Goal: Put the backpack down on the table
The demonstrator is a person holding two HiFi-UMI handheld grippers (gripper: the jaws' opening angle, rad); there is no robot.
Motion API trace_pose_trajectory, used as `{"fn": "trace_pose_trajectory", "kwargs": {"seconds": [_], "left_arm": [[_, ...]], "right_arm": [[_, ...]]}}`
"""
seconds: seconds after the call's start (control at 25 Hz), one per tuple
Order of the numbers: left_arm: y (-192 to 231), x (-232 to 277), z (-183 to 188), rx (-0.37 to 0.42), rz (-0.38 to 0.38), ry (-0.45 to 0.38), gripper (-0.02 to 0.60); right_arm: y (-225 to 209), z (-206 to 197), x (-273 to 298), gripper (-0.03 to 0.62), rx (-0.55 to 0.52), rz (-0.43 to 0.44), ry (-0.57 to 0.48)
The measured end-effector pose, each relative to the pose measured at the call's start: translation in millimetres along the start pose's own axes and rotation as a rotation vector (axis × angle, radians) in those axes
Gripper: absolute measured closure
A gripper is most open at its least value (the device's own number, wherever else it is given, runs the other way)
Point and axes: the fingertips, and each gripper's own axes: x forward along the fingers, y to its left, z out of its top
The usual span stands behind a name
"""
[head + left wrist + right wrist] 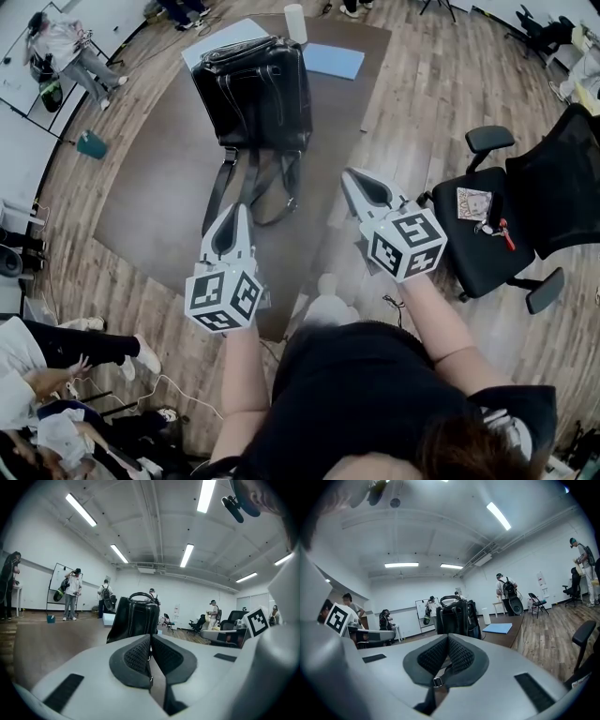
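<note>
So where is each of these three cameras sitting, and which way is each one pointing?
Head view: on the person's head, looking steeply down at the table and the black backpack standing on it; both forearms, left gripper and right gripper show.
Left gripper view: on the left gripper, looking along its closed fingers at the backpack; the right gripper's cube shows.
Right gripper view: on the right gripper, along its closed fingers at the backpack; left cube shows.
Shared: all three see the backpack.

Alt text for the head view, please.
A black backpack stands upright on a brown table, its straps trailing toward the person's left tongs and right tongs, both shut. A black office chair stands at right.
</note>
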Motion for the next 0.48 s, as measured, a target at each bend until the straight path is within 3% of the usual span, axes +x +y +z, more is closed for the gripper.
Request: {"fn": "trace_pose_trajectory", "kwargs": {"seconds": [0.48], "left_arm": [[-15, -13, -8, -0.009, -0.034, 0.009, 0.545]], "right_arm": [[19, -1, -12, 0.577, -0.064, 0.047, 0.017]]}}
